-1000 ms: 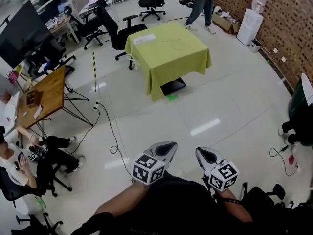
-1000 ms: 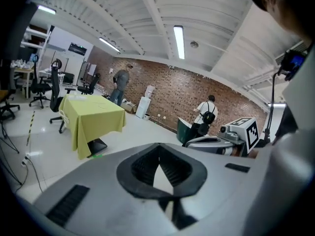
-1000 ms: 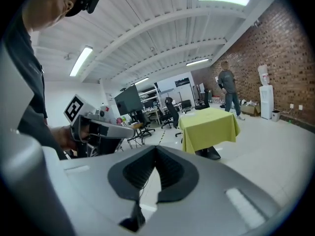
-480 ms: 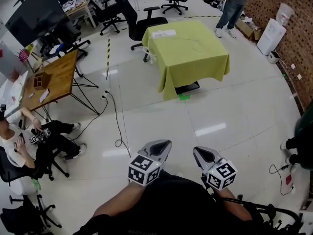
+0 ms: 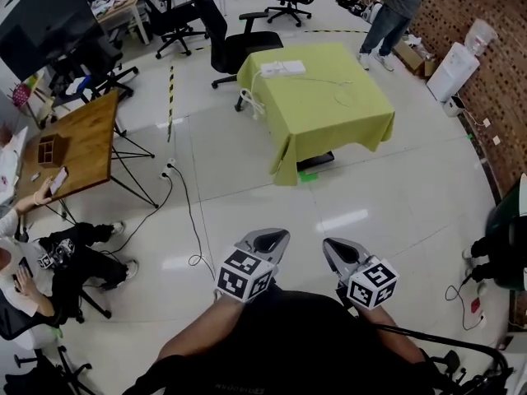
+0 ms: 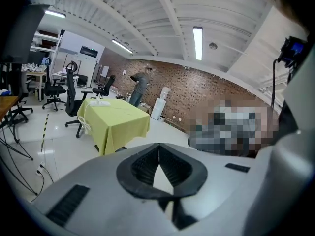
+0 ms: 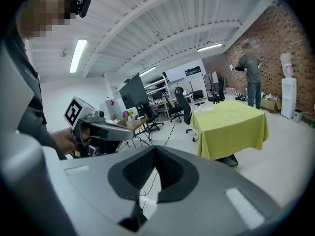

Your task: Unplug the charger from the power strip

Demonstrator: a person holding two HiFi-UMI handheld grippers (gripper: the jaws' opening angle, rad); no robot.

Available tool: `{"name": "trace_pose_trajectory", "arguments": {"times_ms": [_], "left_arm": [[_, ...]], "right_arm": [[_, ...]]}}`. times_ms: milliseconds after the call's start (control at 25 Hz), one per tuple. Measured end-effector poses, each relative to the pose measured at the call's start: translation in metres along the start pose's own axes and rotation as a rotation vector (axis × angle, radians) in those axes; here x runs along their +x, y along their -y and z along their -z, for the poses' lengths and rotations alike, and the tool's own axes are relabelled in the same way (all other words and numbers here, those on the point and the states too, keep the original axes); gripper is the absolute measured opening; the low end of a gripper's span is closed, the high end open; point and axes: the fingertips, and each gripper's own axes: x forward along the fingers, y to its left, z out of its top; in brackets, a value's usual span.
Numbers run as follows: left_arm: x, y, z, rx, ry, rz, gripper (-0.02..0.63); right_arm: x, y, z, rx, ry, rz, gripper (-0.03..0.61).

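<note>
A white power strip lies at the far edge of a table under a yellow-green cloth, across the floor from me. A thin white cable loops over the cloth near it; the charger itself is too small to make out. My left gripper and right gripper are held side by side close to my body, far short of the table. Both are shut with nothing between the jaws. The left gripper view shows its gripper and the table beyond; the right gripper view shows its gripper and the table.
Black office chairs stand behind the table. A wooden desk on a tripod stands at left, with a seated person near it. A black cable trails on the floor. A person and a water dispenser stand by the brick wall.
Both grippers have been carried across the floor towards the table, which now looks nearer and sits further right in the head view. The jaws stayed shut.
</note>
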Motion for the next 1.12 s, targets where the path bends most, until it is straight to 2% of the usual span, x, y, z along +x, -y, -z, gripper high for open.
{"name": "trace_pose_trajectory", "arguments": {"times_ms": [280,480,640,920,1120], "left_arm": [[-0.01,-0.082,-0.035,0.024,0.031,0.026,0.008],[-0.01,-0.124,-0.044,-0.041,0.044,0.026,0.007],[-0.001,-0.151,-0.055,-0.038,0.051,0.018,0.007],[0.021,-0.2,-0.084,-0.045,0.039,-0.056,0.006],[0.044,-0.242,-0.12,-0.034,0.033,-0.138,0.006]], "right_arm": [[0.086,-0.008,-0.035,-0.018,-0.017,0.023,0.003],[0.12,0.002,-0.054,-0.029,-0.038,0.048,0.003],[0.143,0.017,-0.068,-0.035,-0.047,0.049,0.003],[0.197,0.055,-0.096,-0.03,-0.036,-0.028,0.003],[0.242,0.1,-0.138,-0.029,0.006,-0.09,0.003]]}}
